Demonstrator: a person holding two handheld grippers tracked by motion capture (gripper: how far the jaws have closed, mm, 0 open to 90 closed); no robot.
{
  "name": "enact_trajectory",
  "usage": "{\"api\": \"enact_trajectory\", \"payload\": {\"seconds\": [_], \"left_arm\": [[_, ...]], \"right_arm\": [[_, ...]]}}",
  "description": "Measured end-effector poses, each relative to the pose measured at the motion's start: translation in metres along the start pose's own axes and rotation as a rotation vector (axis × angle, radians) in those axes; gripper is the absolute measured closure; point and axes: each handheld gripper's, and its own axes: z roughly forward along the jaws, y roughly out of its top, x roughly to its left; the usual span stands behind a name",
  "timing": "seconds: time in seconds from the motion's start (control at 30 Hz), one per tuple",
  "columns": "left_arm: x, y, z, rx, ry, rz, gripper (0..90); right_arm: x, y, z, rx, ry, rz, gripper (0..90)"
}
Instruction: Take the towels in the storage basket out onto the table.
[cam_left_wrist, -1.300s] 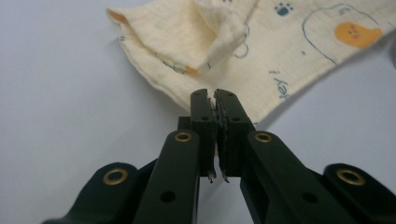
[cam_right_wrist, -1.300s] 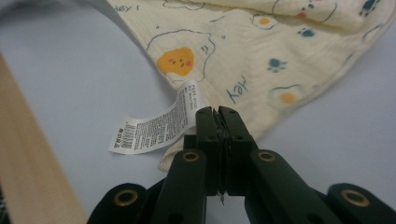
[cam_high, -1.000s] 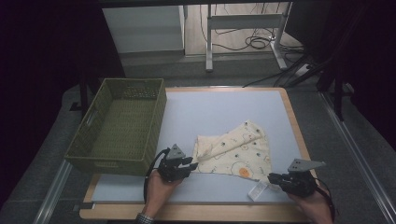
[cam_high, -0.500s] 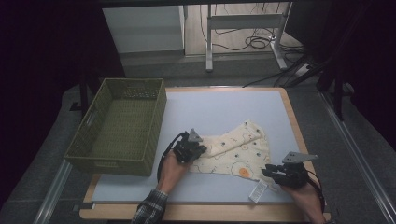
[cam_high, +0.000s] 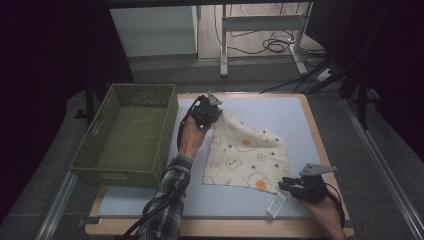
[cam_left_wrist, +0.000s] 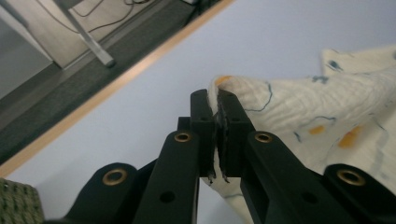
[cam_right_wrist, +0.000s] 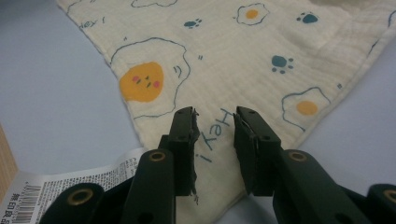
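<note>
Now, cloth: the cream cotton cloth with fried-egg and paw prints (cam_high: 247, 157) lies on the pale blue table mat (cam_high: 280, 112), spread from the middle toward 5 o'clock.
Left gripper: the left gripper (cam_high: 216, 109) is pinched tight on the cloth's corner at 11 o'clock, and that corner is lifted a little off the mat. Its black jaws closed on the fold a moment ago, with only a thin bit of cloth between them (cam_left_wrist: 218, 122).
Right gripper: the right gripper (cam_right_wrist: 215, 135) sits low at the cloth's 5 o'clock corner. Its jaws have just been opening; they stand a little apart, with the cloth under the gap, not squeezed.
Tag: a white paper tag with a barcode (cam_high: 276, 204) lies just beside that corner.
Basket: the green woven basket (cam_high: 102, 145) sits at 9 o'clock, near the left hand.
</note>
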Motion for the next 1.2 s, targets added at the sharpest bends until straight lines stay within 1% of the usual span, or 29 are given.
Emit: {"api": "enact_trajectory", "payload": {"seconds": [0.03, 0.07, 0.1, 0.13, 0.17, 0.2, 0.23, 0.3, 0.33, 0.37, 0.4, 0.47, 0.57, 0.6, 0.63, 0.7, 0.73, 0.8, 0.83, 0.87, 0.93, 0.97, 1.0, 1.03, 1.1, 1.17, 1.2], "left_arm": [[0.002, -0.004, 0.013, 0.072, 0.025, -0.009, 68.5], [0.002, -0.004, 0.013, 0.072, 0.025, -0.009, 67.4], [0.0, -0.009, 0.016, 0.086, 0.035, 0.0, 67.4], [-0.001, -0.014, 0.019, 0.094, 0.03, -0.002, 64.4], [-0.004, -0.025, 0.021, 0.103, 0.026, -0.017, 55.8], [-0.004, -0.025, 0.021, 0.103, 0.026, -0.017, 51.8], [-0.005, -0.031, 0.02, 0.091, 0.022, -0.039, 51.8], [-0.008, -0.041, 0.015, 0.075, -0.012, -0.075, 46.2], [-0.013, -0.052, 0.01, 0.07, -0.04, -0.096, 39.7], [-0.013, -0.052, 0.01, 0.07, -0.04, -0.096, 37.7], [-0.017, -0.057, 0.007, 0.068, -0.057, -0.101, 37.7], [-0.025, -0.067, 0.001, 0.054, -0.083, -0.115, 31.1], [-0.036, -0.085, -0.009, 0.041, -0.134, -0.133, 23.5], [-0.043, -0.095, -0.015, 0.041, -0.153, -0.135, 20.9], [-0.046, -0.099, -0.017, 0.044, -0.158, -0.13, 19.5], [-0.054, -0.11, -0.024, 0.058, -0.164, -0.12, 16.0], [-0.056, -0.114, -0.026, 0.059, -0.169, -0.122, 15.8], [-0.061, -0.123, -0.03, 0.069, -0.178, -0.135, 13.3], [-0.061, -0.123, -0.03, 0.069, -0.178, -0.135, 12.5], [-0.066, -0.13, -0.033, 0.076, -0.167, -0.139, 12.0], [-0.069, -0.136, -0.032, 0.085, -0.163, -0.136, 11.5], [-0.071, -0.139, -0.031, 0.098, -0.16, -0.126, 11.3], [-0.072, -0.142, -0.029, 0.094, -0.157, -0.127, 10.8], [-0.071, -0.144, -0.028, 0.078, -0.164, -0.138, 9.2], [-0.072, -0.144, -0.029, 0.075, -0.158, -0.13, 9.0], [-0.072, -0.145, -0.028, 0.076, -0.159, -0.132, 9.0], [-0.072, -0.145, -0.028, 0.076, -0.16, -0.133, 8.9]], "right_arm": [[-0.001, 0.0, 0.0, -0.002, 0.003, 0.004, 67.4], [-0.001, 0.0, 0.0, -0.002, 0.003, 0.004, 67.4], [-0.001, 0.0, 0.0, -0.002, 0.002, 0.002, 67.1], [-0.002, 0.0, -0.001, -0.005, -0.002, 0.002, 66.7], [-0.005, 0.001, -0.002, -0.008, -0.008, 0.005, 65.9], [-0.005, 0.001, -0.002, -0.008, -0.008, 0.005, 65.9], [-0.007, 0.001, -0.003, -0.006, -0.016, 0.004, 65.4], [-0.012, 0.005, -0.004, -0.008, -0.032, 0.007, 65.0], [-0.018, 0.01, -0.005, -0.021, -0.047, 0.015, 65.1], [-0.018, 0.01, -0.005, -0.021, -0.047, 0.015, 65.1], [-0.022, 0.014, -0.004, -0.023, -0.054, 0.017, 65.4], [-0.03, 0.022, -0.001, -0.024, -0.072, 0.018, 65.7], [-0.045, 0.035, 0.006, -0.017, -0.103, 0.028, 69.9], [-0.05, 0.04, 0.009, -0.016, -0.113, 0.031, 71.5], [-0.06, 0.048, 0.013, -0.014, -0.127, 0.04, 73.6], [-0.07, 0.056, 0.019, -0.013, -0.139, 0.056, 75.3], [-0.076, 0.062, 0.023, -0.009, -0.147, 0.063, 75.6], [-0.083, 0.07, 0.031, -0.013, -0.164, 0.065, 75.6], [-0.083, 0.07, 0.031, -0.013, -0.164, 0.065, 75.6], [-0.092, 0.079, 0.041, -0.01, -0.178, 0.064, 75.5], [-0.097, 0.086, 0.049, -0.006, -0.199, 0.059, 75.3], [-0.1, 0.09, 0.054, -0.003, -0.206, 0.06, 73.7], [-0.103, 0.094, 0.06, -0.004, -0.213, 0.063, 71.5], [-0.106, 0.098, 0.064, -0.002, -0.215, 0.07, 70.7], [-0.109, 0.104, 0.074, 0.003, -0.215, 0.074, 68.5], [-0.109, 0.108, 0.083, 0.014, -0.206, 0.067, 66.5], [-0.108, 0.109, 0.089, 0.034, -0.203, 0.055, 66.4]]}}
